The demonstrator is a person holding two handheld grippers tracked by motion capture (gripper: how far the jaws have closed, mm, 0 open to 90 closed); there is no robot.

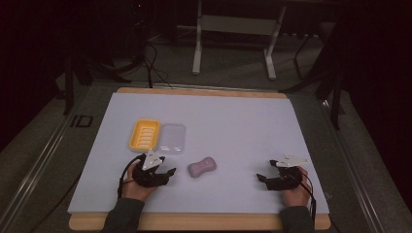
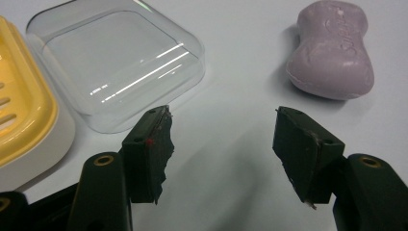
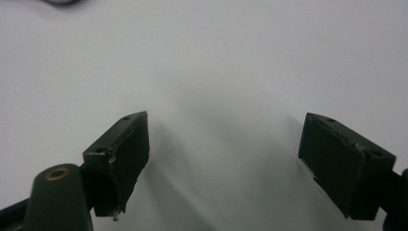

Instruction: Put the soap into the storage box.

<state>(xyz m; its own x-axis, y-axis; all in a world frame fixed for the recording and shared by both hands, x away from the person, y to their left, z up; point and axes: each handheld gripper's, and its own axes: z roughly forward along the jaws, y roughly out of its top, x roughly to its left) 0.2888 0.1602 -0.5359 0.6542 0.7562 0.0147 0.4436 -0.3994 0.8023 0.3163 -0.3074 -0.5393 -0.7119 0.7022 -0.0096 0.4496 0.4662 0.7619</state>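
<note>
Both grippers are held low over the white mat point(image 1: 233, 121), near its front edge, one in each hand. At the left, the left gripper point(image 1: 167, 173) is seen with its jaws parted about halfway and nothing between them; in the left gripper view only bare mat lies in the gap between its pads point(image 2: 153, 144). Just behind that gripper, the yellow tray point(image 1: 144, 135) and the clear lid point(image 1: 173, 138) are set side by side, touching or very nearly so, the tray on the left. The soap point(image 1: 202, 166), a lilac bar with a pinched waist, is lying flat on the mat just to the right of the left gripper's tips and in front of the lid, apart from both. Farther right, well apart from the soap, the right gripper point(image 1: 262, 178) is held with its jaws spread wide, and nothing is gripped; in the right gripper view only bare mat is seen between its pads point(image 3: 125, 154).
</note>
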